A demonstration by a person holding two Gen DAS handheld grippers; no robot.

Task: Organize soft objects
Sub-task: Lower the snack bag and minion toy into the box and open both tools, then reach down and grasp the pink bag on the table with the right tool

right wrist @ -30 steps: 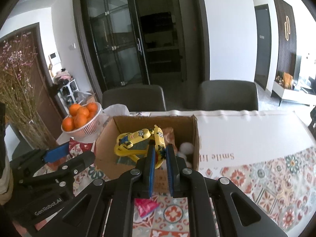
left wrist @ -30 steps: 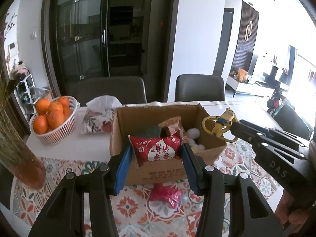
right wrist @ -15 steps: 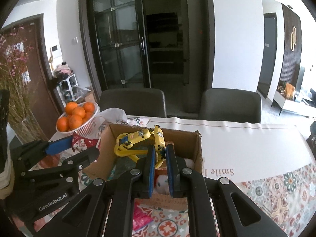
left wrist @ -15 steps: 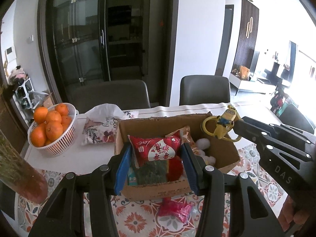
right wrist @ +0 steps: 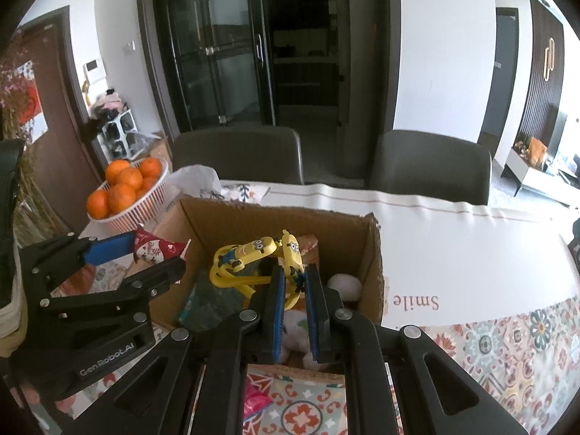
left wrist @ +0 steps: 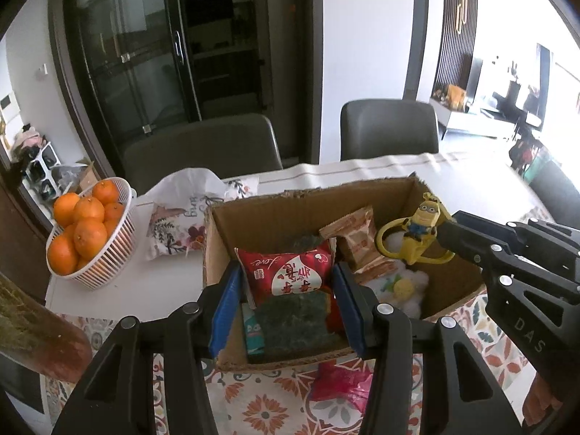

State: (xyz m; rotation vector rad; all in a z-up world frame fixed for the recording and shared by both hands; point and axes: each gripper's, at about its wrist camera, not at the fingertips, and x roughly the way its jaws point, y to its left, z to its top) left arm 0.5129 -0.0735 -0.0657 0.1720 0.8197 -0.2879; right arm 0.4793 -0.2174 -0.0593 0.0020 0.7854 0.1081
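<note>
An open cardboard box (left wrist: pixel 290 203) (right wrist: pixel 375 250) stands on the table. My left gripper (left wrist: pixel 286 286) is shut on a red pillow-shaped packet (left wrist: pixel 288 272) and holds it over the box's left part; from the right wrist view this packet (right wrist: pixel 154 250) shows at the box's left wall. My right gripper (right wrist: pixel 293 282) is shut on a yellow minion toy with loops (right wrist: pixel 253 257), hanging over the box's right part, and the same toy (left wrist: pixel 417 232) appears in the left wrist view. In the box lie a dark green pad (left wrist: pixel 293 319), tan snack packets (left wrist: pixel 357 235) and a white plush (left wrist: pixel 402 286).
A white basket of oranges (left wrist: pixel 85 232) and a floral tissue pack (left wrist: pixel 181 221) stand left of the box. A pink-red bag (left wrist: pixel 342 384) lies on the patterned cloth before the box. A vase (left wrist: pixel 40 337) is at the left edge. Two grey chairs (left wrist: pixel 388 127) stand behind the table.
Both grippers have advanced and sunk toward the box with their loads. The packet and the minion toy now hang over the box's inside, and the box's contents show more fully.
</note>
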